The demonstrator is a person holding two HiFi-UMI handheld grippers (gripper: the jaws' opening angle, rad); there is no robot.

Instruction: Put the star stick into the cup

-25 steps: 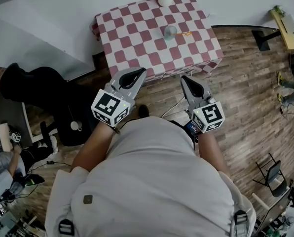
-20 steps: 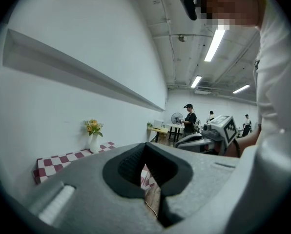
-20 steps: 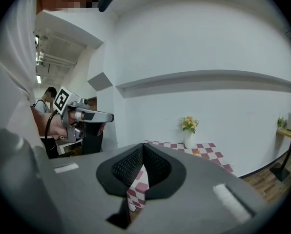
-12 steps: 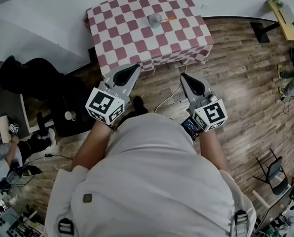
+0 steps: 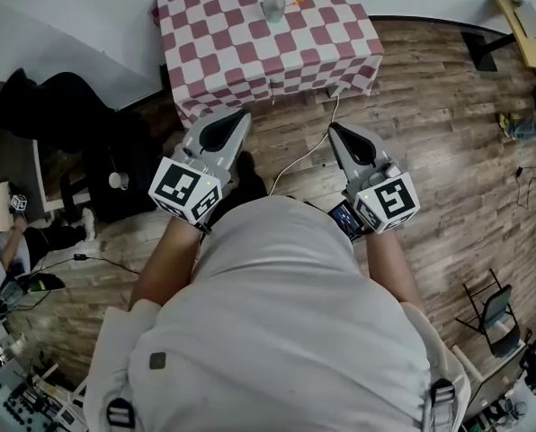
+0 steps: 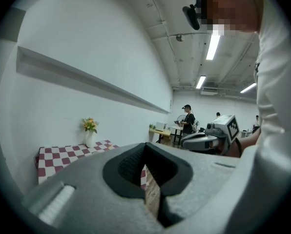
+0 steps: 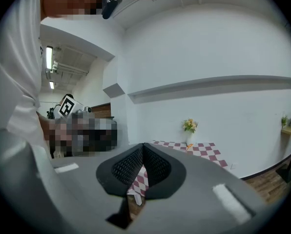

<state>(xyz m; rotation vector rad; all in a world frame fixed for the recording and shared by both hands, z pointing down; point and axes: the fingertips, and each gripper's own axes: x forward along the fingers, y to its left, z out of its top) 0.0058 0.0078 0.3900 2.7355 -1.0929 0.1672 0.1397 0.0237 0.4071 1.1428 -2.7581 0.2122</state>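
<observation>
Both tongs are pressed together at the tips with nothing between them, the left gripper (image 5: 235, 122) and the right gripper (image 5: 342, 137) held close to the person's chest, well apart from the checkered table (image 5: 241, 48) across the wooden floor. The step in hand looks to be the approach. To do it well I would walk right up to the table edge, part the jaws of one gripper only once it is near, and come at the star stick (image 5: 295, 3) from the side away from the cup (image 5: 272, 8), since the orange stick lies on the cloth just beside the cup and a careless reach could knock the cup over. By count: two grippers, one table, one cup, one star stick, one vase of flowers (image 6: 90, 133)
</observation>
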